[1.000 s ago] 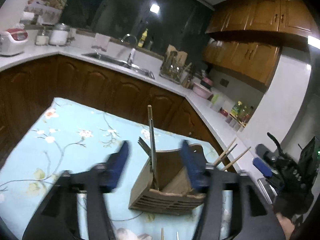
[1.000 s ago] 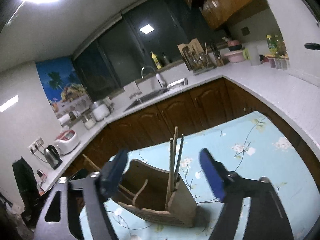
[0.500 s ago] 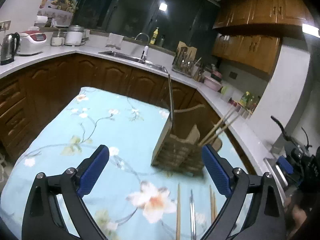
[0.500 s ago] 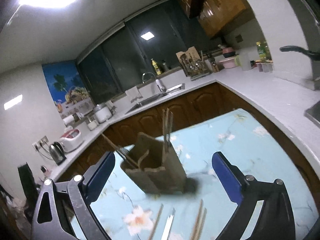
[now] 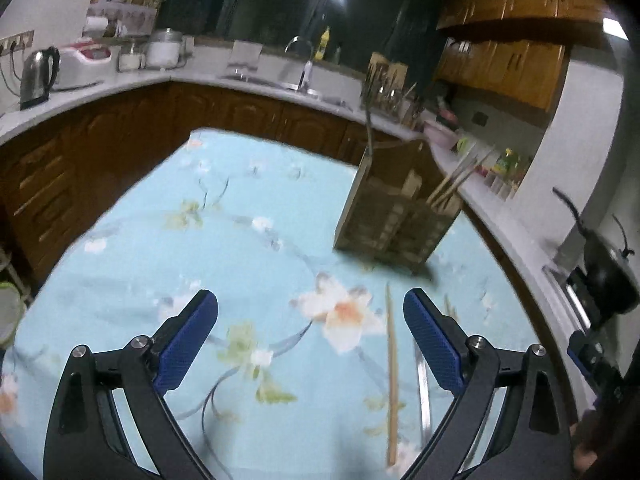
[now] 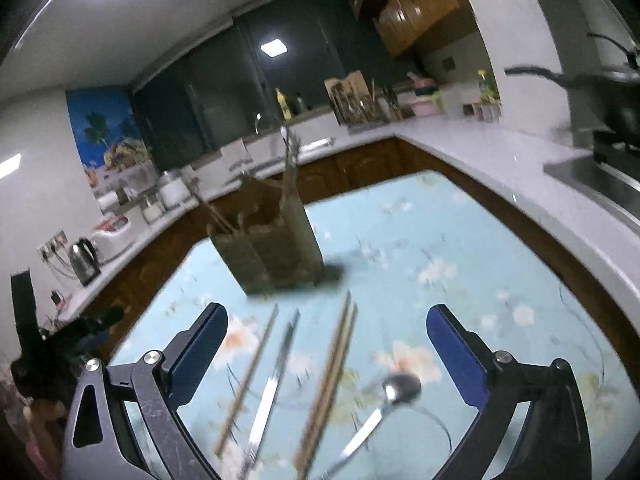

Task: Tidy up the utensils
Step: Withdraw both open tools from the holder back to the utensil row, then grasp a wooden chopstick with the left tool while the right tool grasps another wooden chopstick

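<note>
A: Looking at the right wrist view from the left edge across: the right gripper [image 6: 326, 344] has its fingers spread wide with nothing clamped, and under it four pieces lie loose on the floral tablecloth [image 6: 460, 240]. First a single chopstick [image 6: 248, 380], then a metal utensil [image 6: 274, 380] that's too blurred to name, then a pair of chopsticks [image 6: 330, 372] lying together, then a spoon [image 6: 384, 404].

B: And the wooden holder [image 6: 272, 252]?

A: Upper middle of that frame, standing upright on the cloth, well beyond the loose pieces. It already has a few sticks and handles poking out the top, so I'd judge the job partly done, with those four lots left.

B: Which way do they lie?

A: Their long axes run from the bottom of the frame up toward the holder, each leaning a little to the right. The spoon slants most, bowl at the upper right end.

B: The other view?

A: The left gripper [image 5: 310, 328] is spread wide too, holding nothing. One chopstick [image 5: 391, 376] runs nearly straight up the frame between the fingers, close to the right finger, and the holder [image 5: 396, 220] stands right of centre.
</note>
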The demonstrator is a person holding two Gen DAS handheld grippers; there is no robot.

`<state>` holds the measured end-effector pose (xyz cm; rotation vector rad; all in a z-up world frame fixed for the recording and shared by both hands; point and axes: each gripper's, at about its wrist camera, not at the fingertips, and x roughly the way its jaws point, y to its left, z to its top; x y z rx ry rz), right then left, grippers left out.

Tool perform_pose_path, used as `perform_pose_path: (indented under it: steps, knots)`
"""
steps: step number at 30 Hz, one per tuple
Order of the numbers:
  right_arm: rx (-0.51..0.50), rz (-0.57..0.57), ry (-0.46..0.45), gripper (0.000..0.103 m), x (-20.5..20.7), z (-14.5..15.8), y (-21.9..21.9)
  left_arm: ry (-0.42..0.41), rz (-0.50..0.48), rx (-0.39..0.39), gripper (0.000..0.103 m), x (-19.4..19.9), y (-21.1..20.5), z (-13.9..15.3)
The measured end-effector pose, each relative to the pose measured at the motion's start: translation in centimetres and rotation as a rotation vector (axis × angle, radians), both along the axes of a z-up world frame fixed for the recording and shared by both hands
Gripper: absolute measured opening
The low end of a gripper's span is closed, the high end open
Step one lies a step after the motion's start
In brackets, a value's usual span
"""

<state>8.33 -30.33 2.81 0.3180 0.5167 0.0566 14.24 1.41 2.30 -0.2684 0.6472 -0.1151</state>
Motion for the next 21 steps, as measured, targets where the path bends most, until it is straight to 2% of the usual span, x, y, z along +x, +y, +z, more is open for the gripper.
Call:
perform_pose_path:
  steps: [5,21]
  knots:
    - [-0.014,0.005,0.082,0.101,-0.7,-2.4,0.1,0.071,-0.010,0.020,0.096,-0.5,-0.2,-2.2]
    - [-0.013,0.036,0.101,0.100,0.5,-2.7,0.6,0.119,-0.078,0.055,0.096,0.1,-1.9,-3.1]
